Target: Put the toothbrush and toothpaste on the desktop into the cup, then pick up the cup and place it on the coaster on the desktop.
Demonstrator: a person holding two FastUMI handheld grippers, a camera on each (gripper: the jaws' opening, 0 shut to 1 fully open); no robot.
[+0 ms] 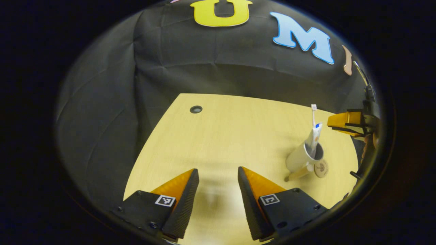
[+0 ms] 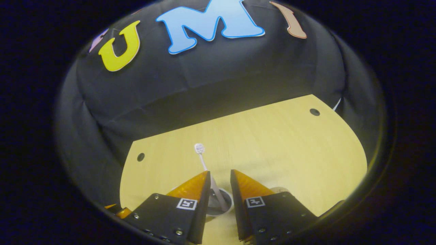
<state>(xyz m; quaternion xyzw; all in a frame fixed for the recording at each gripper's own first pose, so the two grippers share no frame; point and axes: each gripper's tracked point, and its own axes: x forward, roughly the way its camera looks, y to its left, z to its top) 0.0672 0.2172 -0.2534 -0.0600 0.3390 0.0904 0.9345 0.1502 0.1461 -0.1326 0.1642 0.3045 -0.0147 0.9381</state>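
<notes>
Left gripper view shows the white ceramic cup [image 1: 301, 157] standing on the pale wooden desktop [image 1: 231, 136], just beside the round wooden coaster [image 1: 321, 168], not yet on it. The white toothbrush [image 1: 313, 114] and white-and-blue toothpaste tube [image 1: 315, 134] lean inside it, so loading looks finished. The left gripper [image 1: 218, 185] hangs wide open over bare wood, well apart. The right gripper [image 2: 219, 189] hovers above the cup, fingers narrowly parted around the toothbrush stem, apparently not pressing. Open desktop lies behind; the near edge is close.

The toothbrush [image 1: 313, 114] and toothpaste [image 1: 315, 134] stand in the cup [image 1: 299, 158], just beside the coaster [image 1: 321, 168].
</notes>
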